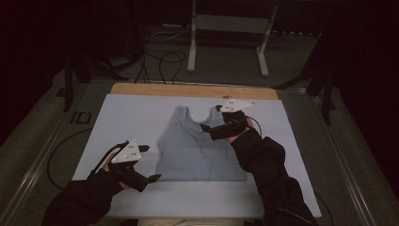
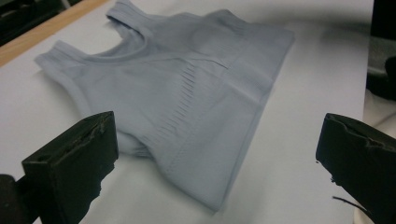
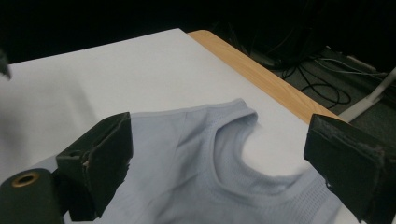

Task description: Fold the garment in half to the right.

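From the high view we see a pale blue sleeveless knit top (image 1: 200, 148) lying flat mid-sheet on the white-covered table (image 1: 122, 117). Our left gripper (image 1: 149, 163) sits spread just beside its lower left corner; our right gripper (image 1: 210, 117) hangs spread over the right strap.

In the left gripper view, the top (image 2: 187, 88) lies between wide-apart jaws.

In the right gripper view, the neckline (image 3: 243, 154) sits between parted jaws.

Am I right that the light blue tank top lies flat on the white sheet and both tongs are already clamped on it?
Not quite. The tank top does lie flat on the white sheet, but both tongs are open and hold nothing: the left tongs beside its lower corner, the right tongs over a strap, as both gripper views show.
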A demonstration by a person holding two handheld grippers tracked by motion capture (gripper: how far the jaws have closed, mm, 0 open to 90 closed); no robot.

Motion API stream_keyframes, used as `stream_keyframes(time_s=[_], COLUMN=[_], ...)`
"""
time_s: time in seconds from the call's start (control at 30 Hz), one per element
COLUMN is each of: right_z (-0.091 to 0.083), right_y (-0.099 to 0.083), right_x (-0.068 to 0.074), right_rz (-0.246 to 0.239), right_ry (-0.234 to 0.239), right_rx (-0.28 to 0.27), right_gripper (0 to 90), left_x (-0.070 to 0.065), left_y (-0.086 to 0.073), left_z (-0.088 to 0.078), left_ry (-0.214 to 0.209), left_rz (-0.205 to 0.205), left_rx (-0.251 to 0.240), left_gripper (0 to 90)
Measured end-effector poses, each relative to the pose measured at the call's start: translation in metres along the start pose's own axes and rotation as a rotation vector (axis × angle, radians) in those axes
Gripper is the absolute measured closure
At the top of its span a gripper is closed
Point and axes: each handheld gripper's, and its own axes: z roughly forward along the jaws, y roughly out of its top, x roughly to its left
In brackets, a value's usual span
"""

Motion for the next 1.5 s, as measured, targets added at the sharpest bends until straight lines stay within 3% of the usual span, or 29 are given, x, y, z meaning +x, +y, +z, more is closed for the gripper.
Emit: stream_keyframes(time_s=[0.37, 0.67, 0.87, 1.17, 1.5], right_z=[0.043, 0.075, 0.1, 0.122, 0.143], right_y=[0.016, 0.024, 0.024, 0.023, 0.018], right_x=[-0.006, -0.005, -0.007, -0.015, -0.019], right_rz=[0.0, 0.019, 0.03, 0.039, 0.056], right_ry=[0.026, 0.068, 0.089, 0.088, 0.09], right_rx=[0.051, 0.076, 0.105, 0.131, 0.169], right_gripper=[8.4, 8.4, 8.5, 9.5, 9.5], left_x=[-0.008, -0.01, -0.007, -0.002, 0.001], left_y=[-0.002, -0.007, -0.015, -0.028, -0.037], left_z=[0.021, 0.035, 0.045, 0.056, 0.06], left_ry=[-0.037, -0.054, -0.049, -0.063, -0.068], left_rz=[0.037, 0.041, 0.026, 0.005, -0.021], left_rx=[0.055, 0.083, 0.133, 0.191, 0.218], left_gripper=[0.1, 0.2, 0.3, 6.0, 16.2])
